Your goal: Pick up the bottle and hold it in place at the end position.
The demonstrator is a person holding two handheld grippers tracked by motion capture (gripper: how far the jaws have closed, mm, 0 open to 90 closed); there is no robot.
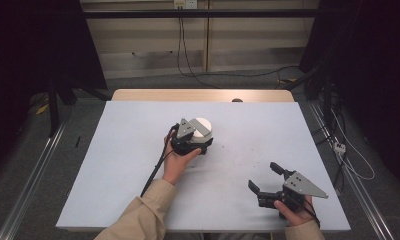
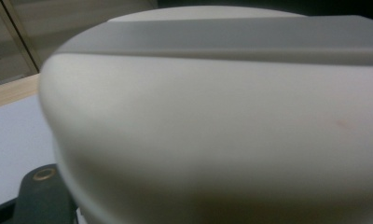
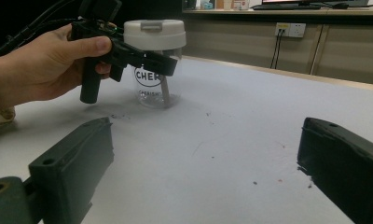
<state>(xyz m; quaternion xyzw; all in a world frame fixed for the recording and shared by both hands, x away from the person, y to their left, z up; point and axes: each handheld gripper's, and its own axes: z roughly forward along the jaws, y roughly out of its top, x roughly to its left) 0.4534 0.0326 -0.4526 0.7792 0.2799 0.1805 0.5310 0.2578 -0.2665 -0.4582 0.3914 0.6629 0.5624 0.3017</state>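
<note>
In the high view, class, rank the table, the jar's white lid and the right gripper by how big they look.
1. table, largest by far.
2. right gripper.
3. white lid, partly covered by the left gripper, so its true size is unsure.

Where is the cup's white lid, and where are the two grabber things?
white lid [image 3: 155, 33], right gripper view, on its side wall.
left gripper [image 3: 168, 65], right gripper view, at its jaw tips by the cup.
right gripper [image 1: 266, 177], high view, in the gap between its open jaws.
</note>
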